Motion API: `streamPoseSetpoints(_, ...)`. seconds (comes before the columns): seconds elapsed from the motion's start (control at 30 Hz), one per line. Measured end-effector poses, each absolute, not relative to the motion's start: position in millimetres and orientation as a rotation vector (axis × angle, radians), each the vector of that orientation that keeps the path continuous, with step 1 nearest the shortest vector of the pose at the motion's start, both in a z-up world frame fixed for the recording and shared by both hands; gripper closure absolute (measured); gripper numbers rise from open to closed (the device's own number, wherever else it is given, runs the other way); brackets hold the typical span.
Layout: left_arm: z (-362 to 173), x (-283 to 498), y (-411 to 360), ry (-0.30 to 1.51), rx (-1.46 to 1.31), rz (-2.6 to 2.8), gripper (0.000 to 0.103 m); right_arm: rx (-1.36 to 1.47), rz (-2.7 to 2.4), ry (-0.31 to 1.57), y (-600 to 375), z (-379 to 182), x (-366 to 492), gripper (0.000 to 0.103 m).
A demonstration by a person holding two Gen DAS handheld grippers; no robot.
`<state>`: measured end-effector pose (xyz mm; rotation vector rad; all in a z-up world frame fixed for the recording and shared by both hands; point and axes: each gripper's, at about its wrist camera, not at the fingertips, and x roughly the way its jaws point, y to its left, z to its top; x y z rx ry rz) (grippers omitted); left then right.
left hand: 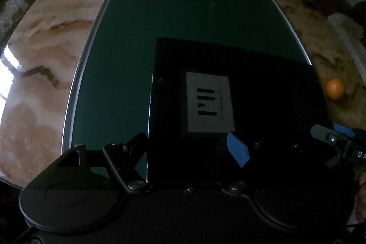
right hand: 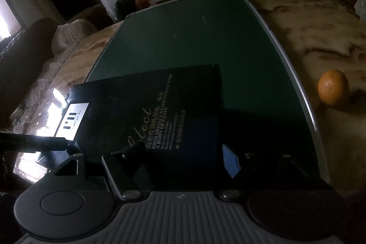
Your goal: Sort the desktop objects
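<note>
A flat black box (left hand: 240,93) with a white label (left hand: 210,102) lies over the near part of a dark green mat (left hand: 183,15). In the left wrist view my left gripper (left hand: 189,148) has its fingers on either side of the box's near end, blue pad (left hand: 238,149) at the right side; the jaws look closed on it. In the right wrist view the same box (right hand: 160,116), with gold lettering, sits between the fingers of my right gripper (right hand: 183,159), which also looks closed on it. The box appears lifted off the mat (right hand: 205,38).
An orange (left hand: 335,88) sits on the marble table (left hand: 45,49) right of the mat; it also shows in the right wrist view (right hand: 334,90). Chairs and cluttered shelves stand beyond the table's far edge. The right gripper's body (left hand: 331,136) shows at the left view's right edge.
</note>
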<state>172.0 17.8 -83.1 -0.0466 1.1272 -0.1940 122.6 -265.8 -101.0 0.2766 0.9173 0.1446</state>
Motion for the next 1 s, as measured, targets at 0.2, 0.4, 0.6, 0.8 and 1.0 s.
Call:
streamPoseSetpoints(0.2, -89, 176, 19, 1.132, -0.055, -0.191, 0.026, 0.277, 0.148, 0.923, -267, -107, 127, 0.027)
streamPoseSetpoints(0.4, -94, 177, 17, 1.133, -0.055, -0.171, 0.026, 0.259, 0.165, 0.933, -266, -114, 141, 0.027)
streamPoseSetpoints(0.6, -101, 183, 13, 1.132, -0.047, -0.144, 0.025, 0.247, 0.177, 0.925, -266, -124, 152, 0.027)
streamPoseSetpoints(0.8, -113, 190, 10, 1.152, -0.070, -0.100, 0.021, 0.214, 0.150, 0.925, -256, -130, 157, 0.025)
streamPoseSetpoints(1.0, -94, 177, 1, 1.029, -0.020, -0.034, 0.019, 0.147, 0.121, 0.810, -236, -104, 141, 0.026)
